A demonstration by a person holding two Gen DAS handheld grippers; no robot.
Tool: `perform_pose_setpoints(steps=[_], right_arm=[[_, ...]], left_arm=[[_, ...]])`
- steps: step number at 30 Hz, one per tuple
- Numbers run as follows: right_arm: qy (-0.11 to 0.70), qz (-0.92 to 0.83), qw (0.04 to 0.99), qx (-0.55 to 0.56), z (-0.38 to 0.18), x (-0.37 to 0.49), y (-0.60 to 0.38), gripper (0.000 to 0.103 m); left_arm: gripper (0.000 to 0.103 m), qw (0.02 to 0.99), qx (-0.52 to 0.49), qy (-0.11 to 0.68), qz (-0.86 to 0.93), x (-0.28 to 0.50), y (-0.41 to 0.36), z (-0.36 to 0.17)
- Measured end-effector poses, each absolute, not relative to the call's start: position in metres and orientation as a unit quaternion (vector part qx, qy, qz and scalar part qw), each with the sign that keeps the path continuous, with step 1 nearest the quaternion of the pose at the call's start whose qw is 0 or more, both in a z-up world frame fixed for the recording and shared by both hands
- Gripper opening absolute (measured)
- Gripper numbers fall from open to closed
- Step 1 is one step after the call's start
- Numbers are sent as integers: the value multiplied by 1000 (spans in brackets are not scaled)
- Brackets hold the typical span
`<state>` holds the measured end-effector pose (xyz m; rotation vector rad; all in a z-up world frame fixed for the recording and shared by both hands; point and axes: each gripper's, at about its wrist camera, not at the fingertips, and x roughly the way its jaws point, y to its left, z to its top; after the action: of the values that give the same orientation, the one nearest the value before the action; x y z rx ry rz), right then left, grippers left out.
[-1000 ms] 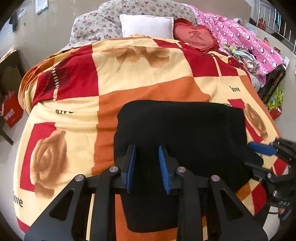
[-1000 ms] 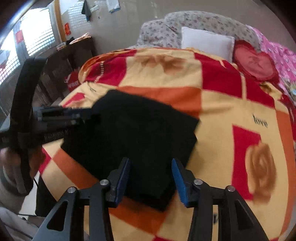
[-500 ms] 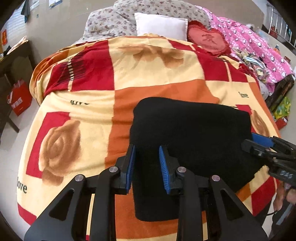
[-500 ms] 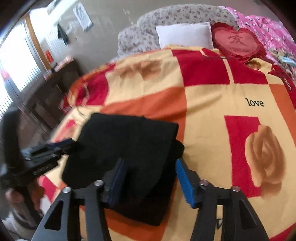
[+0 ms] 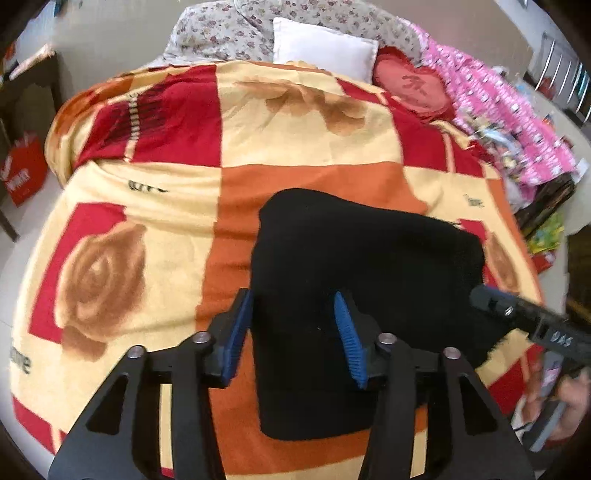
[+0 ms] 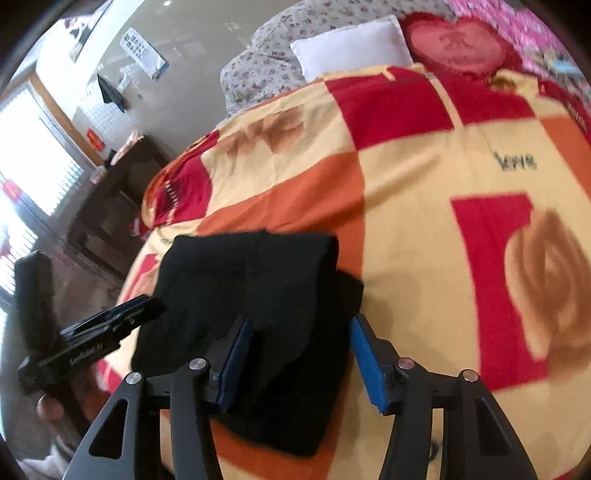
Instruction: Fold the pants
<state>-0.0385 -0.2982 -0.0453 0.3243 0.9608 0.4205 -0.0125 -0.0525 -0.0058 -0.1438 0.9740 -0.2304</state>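
One pair of black pants (image 5: 354,280), folded, on one bed. Two tongs: left tongs (image 5: 293,334) and right tongs (image 6: 301,360), each with two blue-padded fingers spread apart. One checked blanket (image 5: 295,140) in red, orange and cream. One white pillow (image 5: 325,48), one red heart-shaped cushion (image 5: 413,90), one floral quilt (image 5: 221,29), one pink patterned quilt (image 5: 509,114). One red bag (image 5: 24,173) on the floor. One dark cabinet (image 6: 110,206) by the window.
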Motion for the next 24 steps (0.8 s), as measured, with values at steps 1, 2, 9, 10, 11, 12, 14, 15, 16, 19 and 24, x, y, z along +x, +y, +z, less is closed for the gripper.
perform_pose_setpoints(steps=[1,2,9,10,11,12,14,15,16,19,24], right_arm=[[457,202,850,165,-48,-40,-300,59],[458,204,848,172,-49,-40,-300,60],[455,230,833,214,-66,-27,-295,66],[455,229,836,204,-65,-26,-291,64],[453,229,838,200,-64,-26,-290,62],[447,231,842,195,-60,-27,-288,56],[439,234,848,184,-53,-27,-286,51],[434,235,852,173,-45,-26,-284,48],[429,237,855,167,-40,-24,-283,46],[410,239,867,153,-23,-11,-278,45],[396,235,878,131,-12,30,-264,45]], left_arm=[[61,874,-76,466,-115,-13,-50,-6],[69,872,-86,467,-119,-14,-47,-7],[71,852,-144,487,-125,-8,-32,-22],[71,851,-144,487,-132,-6,-34,-23],[71,849,-146,487,-141,-5,-37,-24],[70,845,-150,491,-151,-3,-39,-26],[69,839,-156,495,-162,-1,-42,-25],[66,845,-147,489,-161,-2,-45,-19],[65,850,-138,482,-163,-2,-47,-13],[64,863,-124,460,-166,3,-50,5],[64,875,-108,451,-140,35,-50,11]])
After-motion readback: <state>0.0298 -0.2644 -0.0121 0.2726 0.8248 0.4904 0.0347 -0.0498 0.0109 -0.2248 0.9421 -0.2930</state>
